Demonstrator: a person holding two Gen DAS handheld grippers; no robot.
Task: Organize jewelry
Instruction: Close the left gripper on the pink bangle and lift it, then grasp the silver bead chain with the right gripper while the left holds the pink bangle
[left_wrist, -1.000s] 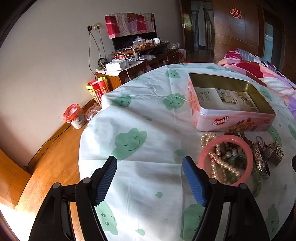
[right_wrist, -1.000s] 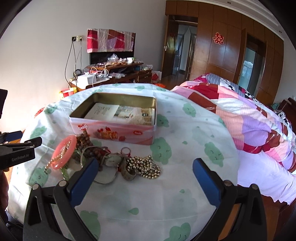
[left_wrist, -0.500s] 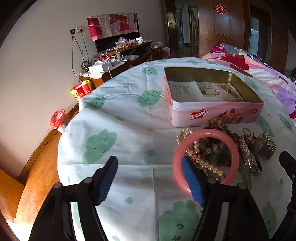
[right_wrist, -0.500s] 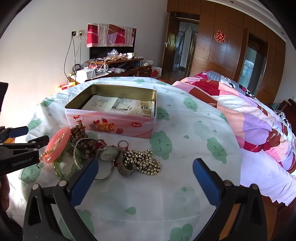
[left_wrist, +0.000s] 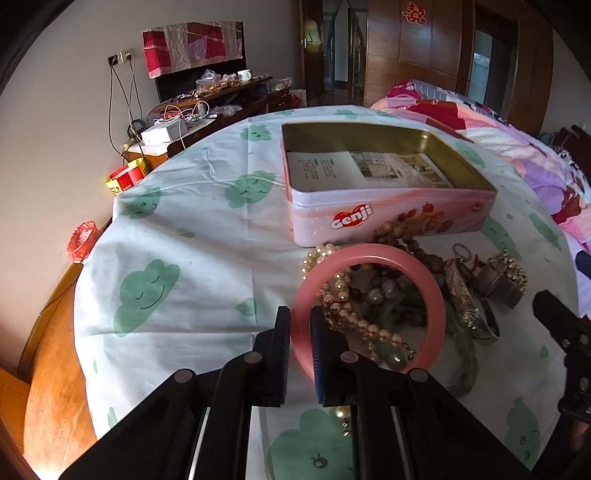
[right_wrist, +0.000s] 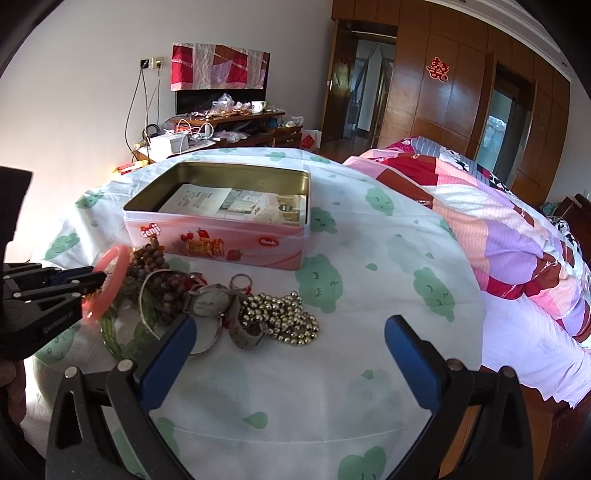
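Left wrist: left tool (left_wrist: 300, 321) angled down, clamping pink bangle (left_wrist: 436, 295).

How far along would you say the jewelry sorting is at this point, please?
Nothing looks stored yet: the open pink rectangular metal tin holds only printed paper. In hand: the left hand-held gripper has just closed on the round pink bangle, which sits tilted on the heap. Left on the cloud-print tablecloth: the pearl strand, brown wooden beads, wristwatch and gold ball chain. The right hand-held gripper is open.
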